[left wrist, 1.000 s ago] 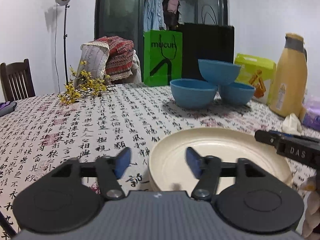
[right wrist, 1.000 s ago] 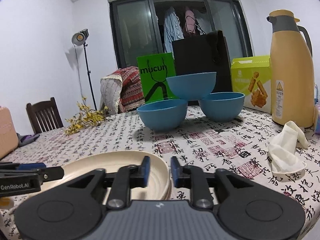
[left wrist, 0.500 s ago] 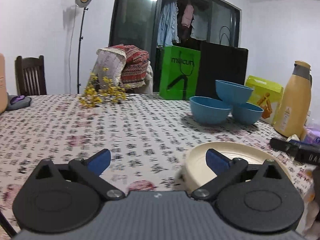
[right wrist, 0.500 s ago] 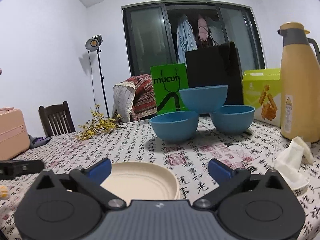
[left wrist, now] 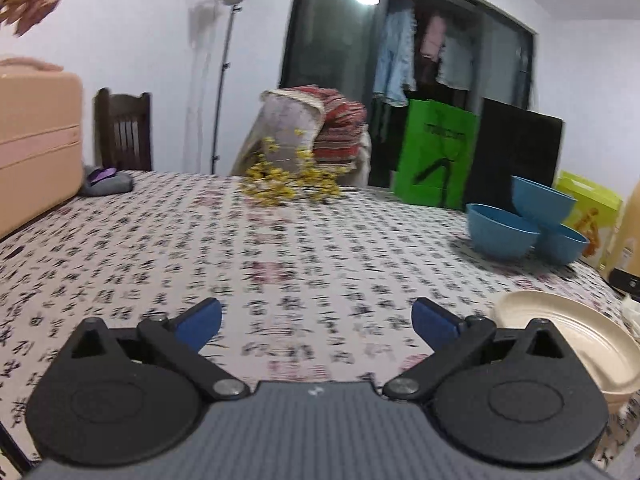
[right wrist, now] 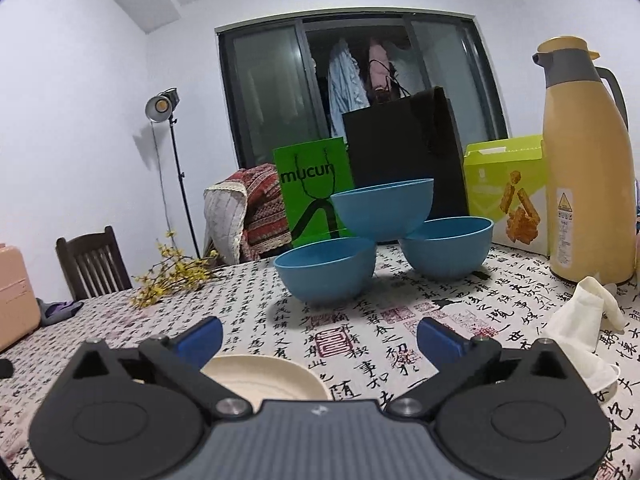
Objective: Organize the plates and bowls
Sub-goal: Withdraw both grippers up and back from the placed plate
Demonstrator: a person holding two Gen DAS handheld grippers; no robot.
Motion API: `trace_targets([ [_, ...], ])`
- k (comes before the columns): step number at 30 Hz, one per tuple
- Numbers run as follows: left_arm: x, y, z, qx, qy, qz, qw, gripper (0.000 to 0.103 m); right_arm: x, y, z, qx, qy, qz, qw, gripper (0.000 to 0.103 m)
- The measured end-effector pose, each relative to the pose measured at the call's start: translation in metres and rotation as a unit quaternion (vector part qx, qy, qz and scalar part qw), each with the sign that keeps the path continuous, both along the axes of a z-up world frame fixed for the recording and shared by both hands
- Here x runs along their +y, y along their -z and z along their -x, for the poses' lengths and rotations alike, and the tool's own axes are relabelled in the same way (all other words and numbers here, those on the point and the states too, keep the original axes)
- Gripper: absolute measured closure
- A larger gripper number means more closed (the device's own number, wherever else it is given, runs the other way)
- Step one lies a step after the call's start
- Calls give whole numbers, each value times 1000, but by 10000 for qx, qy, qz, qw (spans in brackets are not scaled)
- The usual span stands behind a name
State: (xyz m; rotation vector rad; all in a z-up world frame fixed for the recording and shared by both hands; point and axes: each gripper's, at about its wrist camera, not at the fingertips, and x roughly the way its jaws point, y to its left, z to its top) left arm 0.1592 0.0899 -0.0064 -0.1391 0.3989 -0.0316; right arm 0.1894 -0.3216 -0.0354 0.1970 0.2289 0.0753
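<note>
A cream plate stack (left wrist: 568, 340) lies on the table at the right of the left wrist view; in the right wrist view the cream plate stack (right wrist: 264, 372) lies just behind my fingers. Three blue bowls stand at the back: one on the left (right wrist: 326, 270), one on the right (right wrist: 448, 250), and a third (right wrist: 384, 208) resting on top of both. They also show in the left wrist view (left wrist: 504, 232). My left gripper (left wrist: 316, 322) is open and empty over bare tablecloth. My right gripper (right wrist: 320, 338) is open and empty above the plates.
A yellow thermos (right wrist: 588, 168), a yellow-green box (right wrist: 506, 196), a green bag (right wrist: 312, 192) and a black bag (right wrist: 404, 152) stand at the back. A crumpled white cloth (right wrist: 584, 316) lies at the right. Yellow flowers (left wrist: 288, 180) and a pink suitcase (left wrist: 36, 140) are at the left.
Both grippers opened wide and let go of the plate. The left gripper swung left, away from the plates. The right gripper rose and drew back a little.
</note>
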Motion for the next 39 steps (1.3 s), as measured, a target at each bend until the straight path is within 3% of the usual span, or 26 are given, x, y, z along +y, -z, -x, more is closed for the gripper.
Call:
trace_targets([
  [11, 17, 13, -10, 76, -319, 113, 9994, 0, -4, 7, -14, -144, 125, -70, 9998, 0],
  [20, 9, 17, -10, 16, -289, -32, 9996, 0, -4, 9, -11, -217, 157, -190, 9995, 0],
  [39, 17, 18, -3, -214, -85, 331, 9992, 0, -4, 12, -19, 25, 128, -249, 9996, 0],
])
